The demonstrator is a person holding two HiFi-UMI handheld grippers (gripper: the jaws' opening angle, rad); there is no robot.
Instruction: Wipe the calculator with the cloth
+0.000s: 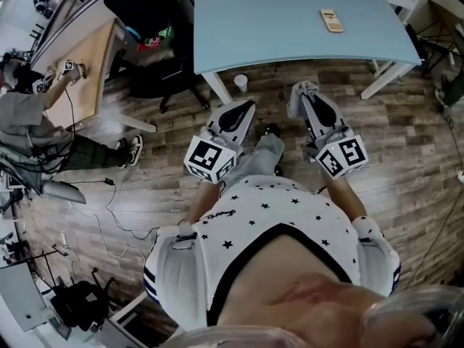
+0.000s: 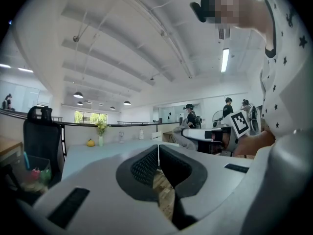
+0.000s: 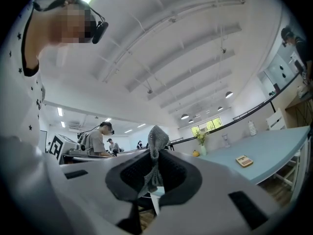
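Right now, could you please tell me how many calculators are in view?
1. The calculator lies on the blue table, toward its right side. The right gripper, shut on the cloth, is off the table, near its front edge. Table parts outside the frame could hide others.

An open-plan office or lab: pale blue counter (image 1: 290, 20) at 12 o'clock, desks, office chair (image 1: 156, 78), ceiling strip lights (image 2: 224, 59).

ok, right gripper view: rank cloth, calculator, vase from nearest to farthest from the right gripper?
1. cloth: clamped between its jaws.
2. calculator: on the blue table, right of view.
3. vase: at that table's far end, centre of view.
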